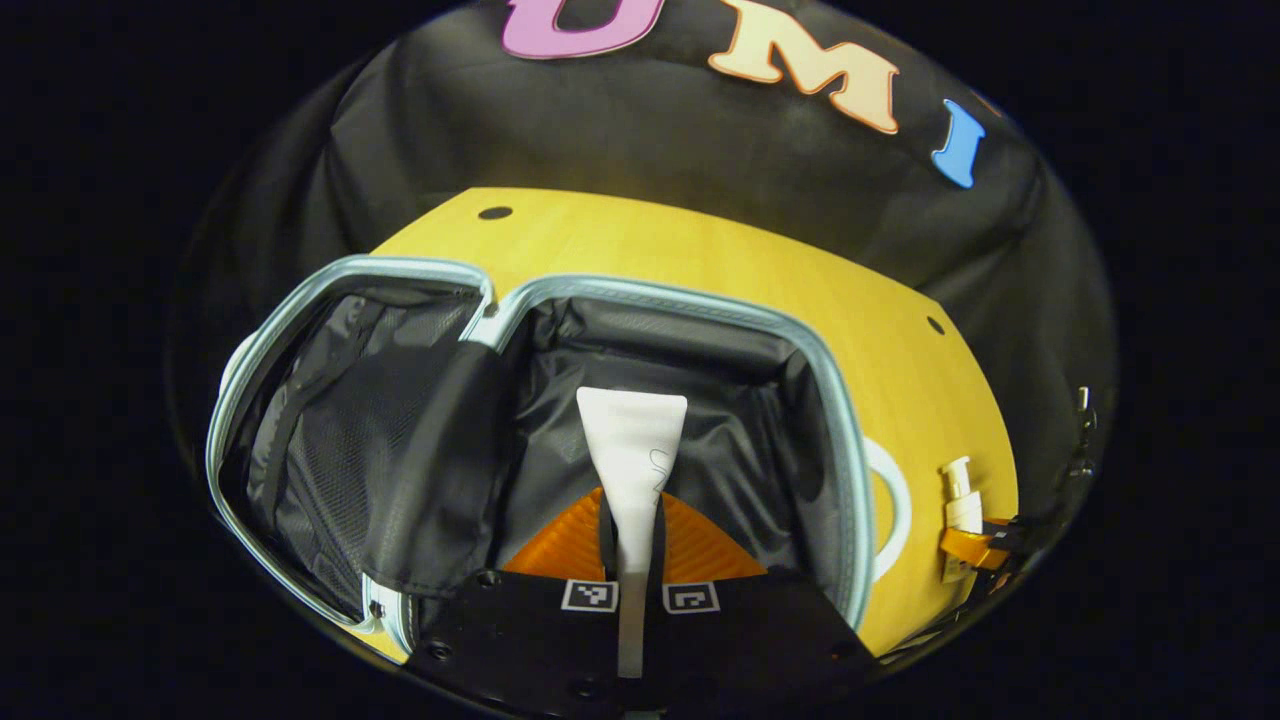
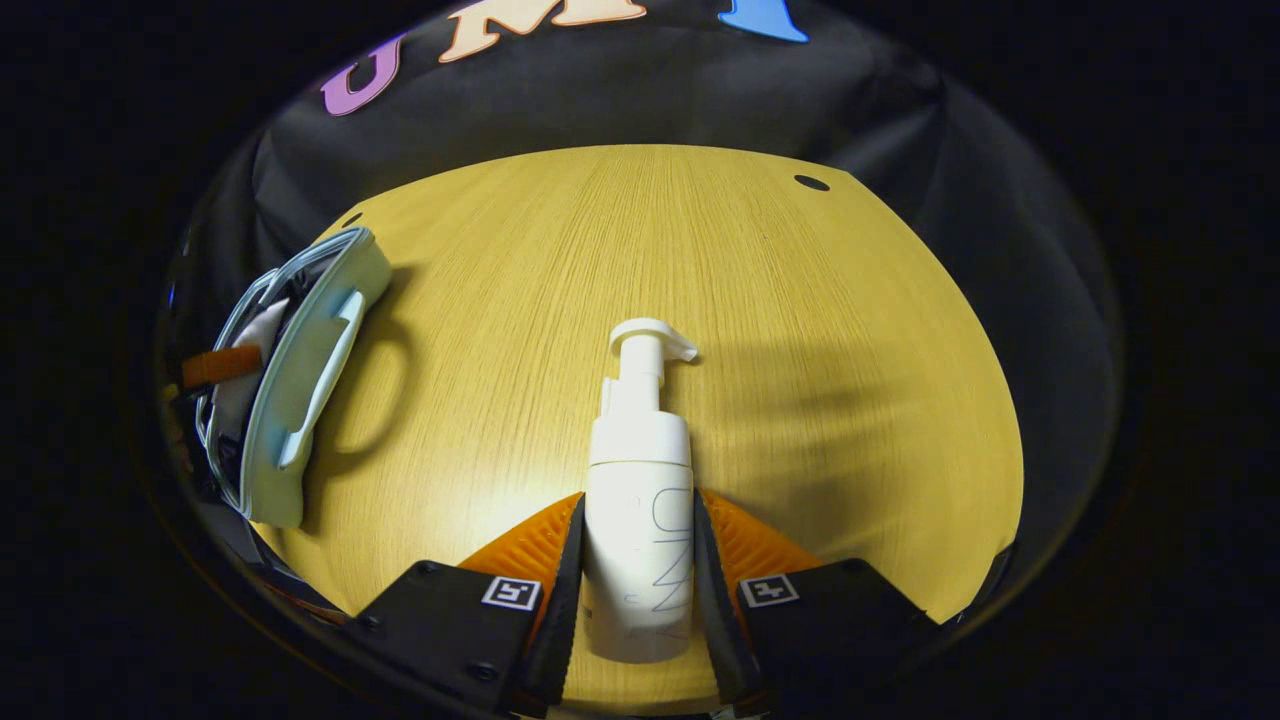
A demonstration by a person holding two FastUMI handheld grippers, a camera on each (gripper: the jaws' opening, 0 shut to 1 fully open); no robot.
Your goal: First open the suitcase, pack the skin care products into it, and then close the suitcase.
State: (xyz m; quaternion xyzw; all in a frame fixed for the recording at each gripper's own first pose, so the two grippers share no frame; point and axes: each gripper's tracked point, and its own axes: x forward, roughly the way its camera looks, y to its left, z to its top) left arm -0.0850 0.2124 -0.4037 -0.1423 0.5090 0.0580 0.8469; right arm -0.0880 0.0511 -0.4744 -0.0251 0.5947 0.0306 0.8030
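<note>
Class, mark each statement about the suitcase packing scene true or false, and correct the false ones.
1. The suitcase lies open on the table. True.
2. The left gripper holds a white tube over the suitcase. True.
3. The pump bottle is already inside the suitcase. False: it stands on the table, between the right gripper's fingers.
4. The suitcase lining is bright red. False: it is dark grey.

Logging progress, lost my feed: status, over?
Left gripper shut on white tube over open suitcase. Right gripper shut on pump bottle on table. Nothing in the way.
</note>
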